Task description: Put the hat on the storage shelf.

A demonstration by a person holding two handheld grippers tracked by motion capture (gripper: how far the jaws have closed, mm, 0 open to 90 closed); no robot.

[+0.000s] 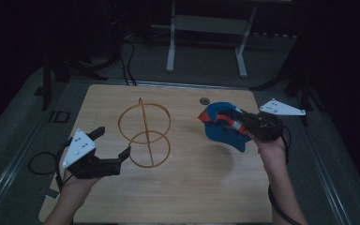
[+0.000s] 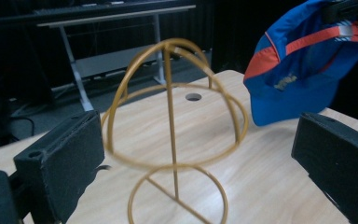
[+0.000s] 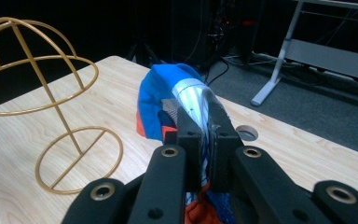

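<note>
A wooden table [image 1: 183, 187] seen from above. The right gripper [image 1: 240, 123], jaws clamped on the strap of a blue and orange cap [image 1: 221, 127], holds it lifted, apparently clear of the table, just right of an upright gold wire hat stand [image 1: 144, 133]. The left gripper [image 1: 113, 143] waits with jaws spread wide, near the stand's base, grasping nothing

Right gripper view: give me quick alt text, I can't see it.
The right hand-held gripper is shut on a blue cap, holding it over a wooden table. A gold wire stand stands at left.
</note>
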